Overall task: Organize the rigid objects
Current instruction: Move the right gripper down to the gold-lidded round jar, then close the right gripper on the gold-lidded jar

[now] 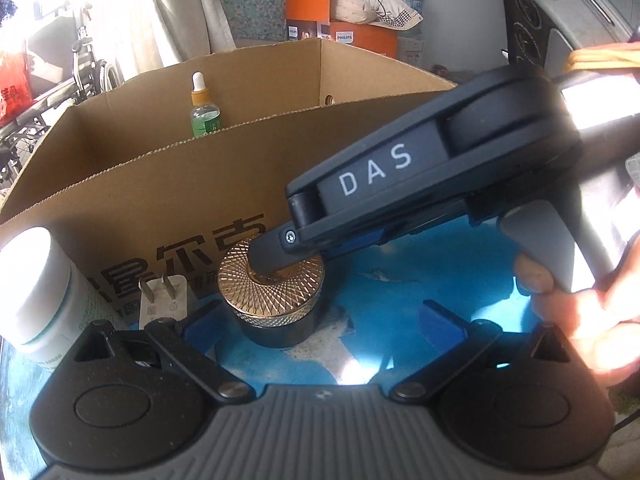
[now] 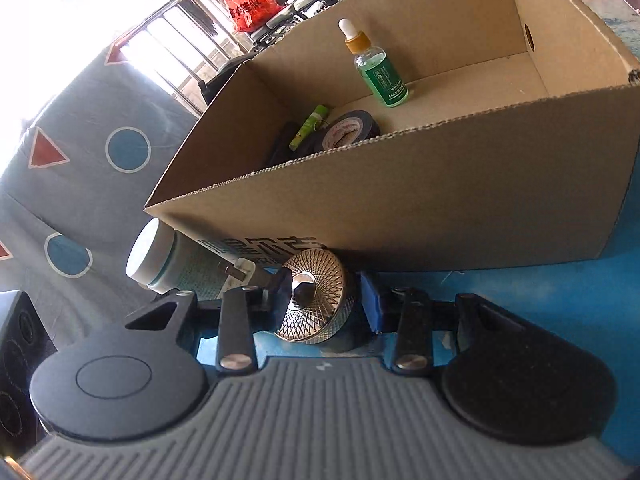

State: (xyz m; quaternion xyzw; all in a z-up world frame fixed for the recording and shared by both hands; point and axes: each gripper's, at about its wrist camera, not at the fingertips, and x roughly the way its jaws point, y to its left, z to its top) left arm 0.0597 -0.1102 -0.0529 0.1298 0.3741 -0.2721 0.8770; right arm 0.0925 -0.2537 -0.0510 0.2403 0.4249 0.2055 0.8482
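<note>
The right gripper fingers close narrowly around a round black jar with a gold knurled lid, standing on the blue surface just before an open cardboard box. The left gripper fingers stand wide, empty.

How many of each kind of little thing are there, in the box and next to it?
Dropper bottle: 1
Jars, white jar and gold-lidded jar: 2
Tape roll: 1
Green tube: 1
Plug: 1
Total: 6
A dark shape beside the tube is too unclear to count.
</note>
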